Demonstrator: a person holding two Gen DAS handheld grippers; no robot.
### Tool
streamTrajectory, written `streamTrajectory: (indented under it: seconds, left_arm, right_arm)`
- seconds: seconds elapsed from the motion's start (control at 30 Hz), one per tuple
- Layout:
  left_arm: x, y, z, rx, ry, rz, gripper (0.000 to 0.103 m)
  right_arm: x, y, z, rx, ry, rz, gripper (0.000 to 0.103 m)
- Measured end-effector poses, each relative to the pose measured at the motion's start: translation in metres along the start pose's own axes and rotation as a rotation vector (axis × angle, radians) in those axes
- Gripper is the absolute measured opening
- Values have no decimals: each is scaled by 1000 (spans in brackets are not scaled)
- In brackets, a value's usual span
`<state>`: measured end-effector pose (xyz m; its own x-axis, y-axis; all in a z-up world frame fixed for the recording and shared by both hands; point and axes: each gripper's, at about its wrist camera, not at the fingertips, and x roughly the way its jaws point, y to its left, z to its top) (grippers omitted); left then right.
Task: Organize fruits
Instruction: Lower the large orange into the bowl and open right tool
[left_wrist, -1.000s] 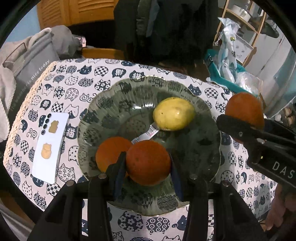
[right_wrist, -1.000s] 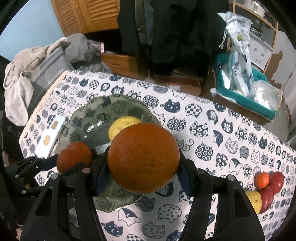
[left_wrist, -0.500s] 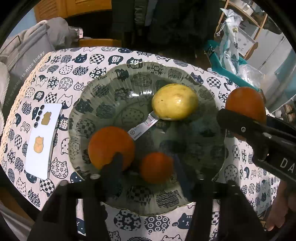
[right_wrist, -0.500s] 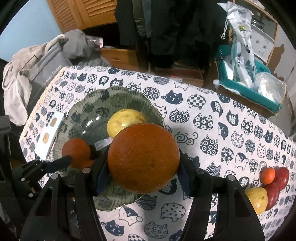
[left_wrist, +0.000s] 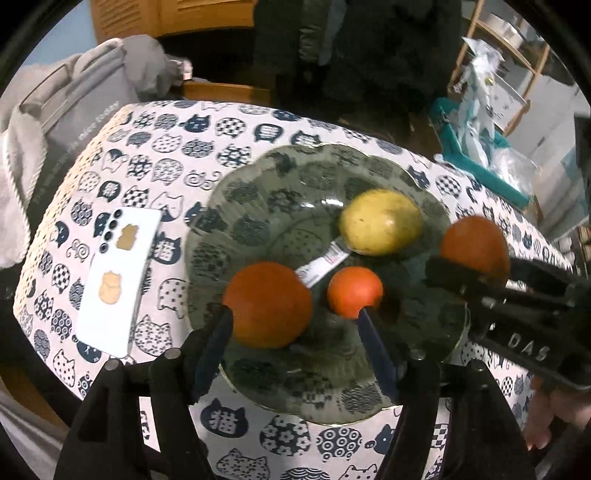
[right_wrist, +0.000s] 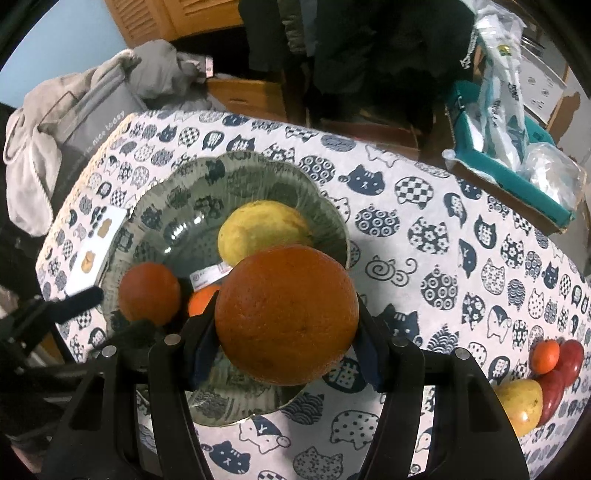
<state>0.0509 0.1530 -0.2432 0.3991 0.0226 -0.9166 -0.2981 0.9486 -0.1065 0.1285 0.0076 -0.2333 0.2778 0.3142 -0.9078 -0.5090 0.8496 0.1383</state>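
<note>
— Cat-print white-and-navy cloth is covering the table (right_wrist: 424, 236), and the scalloped grey-green glass plate (left_wrist: 280, 177) is sitting toward its left end, beside a white phone (left_wrist: 118, 280). How is the right gripper (right_wrist: 286, 347) doing?

— Its jaws are pinching the large round orange (right_wrist: 286, 314) from both sides, hovering over the near right rim of the plate. For a clean placement I judge it should be lowering into the bare patch at the near right of the plate, clear of the yellow pear-shaped fruit (left_wrist: 380, 221), and only then letting go, so the orange is not rolling off the rim.

— And the left gripper (left_wrist: 295, 325)?

— Its jaws are opening, with nothing pressed between them. The medium orange (left_wrist: 267, 304) is lying just beside its left finger and the small round tangerine (left_wrist: 354, 291) just beyond its right fingertip, both resting on the plate. I would be pulling that gripper straight back so it is not nudging either one.

— Counting the fruit?

— On the plate: three, meaning one yellow fruit, one medium orange, one tangerine, plus a white label strip (left_wrist: 323, 264). One orange is in the right jaws. Waiting at the table's near right edge: a small tangerine (right_wrist: 545, 356), what looks like two red fruits (right_wrist: 569, 360), though they are overlapping, and one yellow-red fruit (right_wrist: 521, 406).
</note>
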Motion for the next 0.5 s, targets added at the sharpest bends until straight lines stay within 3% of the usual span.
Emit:
streamTrajectory:
  seconds: [0.5]
  left_arm:
    - [-9, 16, 0, -18, -15, 31, 72]
  right_arm:
    - [30, 20, -6, -89, 90, -31, 65]
